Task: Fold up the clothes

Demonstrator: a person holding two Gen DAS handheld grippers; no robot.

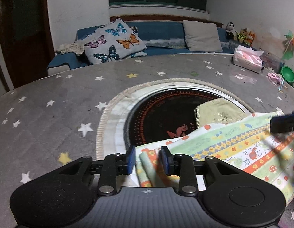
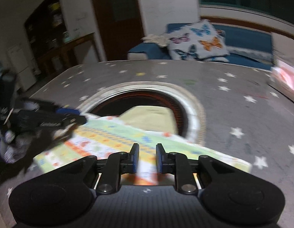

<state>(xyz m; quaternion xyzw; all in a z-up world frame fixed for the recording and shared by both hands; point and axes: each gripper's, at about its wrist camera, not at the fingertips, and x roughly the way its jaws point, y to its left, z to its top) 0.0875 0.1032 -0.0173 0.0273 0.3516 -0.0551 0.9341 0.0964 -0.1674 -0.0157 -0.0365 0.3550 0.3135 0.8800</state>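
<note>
Fingers of the left gripper (image 1: 148, 158) stood parted around a raised fold of the patterned cloth (image 1: 232, 146), and the right gripper (image 2: 147, 156) likewise stood parted over its blurred near edge. That cloth lay on the star-printed table cover (image 1: 51, 117), overlapping the dark round inset (image 1: 166, 114) and a yellow-green garment (image 1: 215, 112); a tissue pack (image 1: 247, 58) and green bowl (image 1: 288, 74) sat well apart.

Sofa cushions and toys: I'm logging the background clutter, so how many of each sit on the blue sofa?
Butterfly cushion: 1
Plain grey cushion: 1
Stuffed toys: 3, at the sofa's right end
Total: 5
</note>
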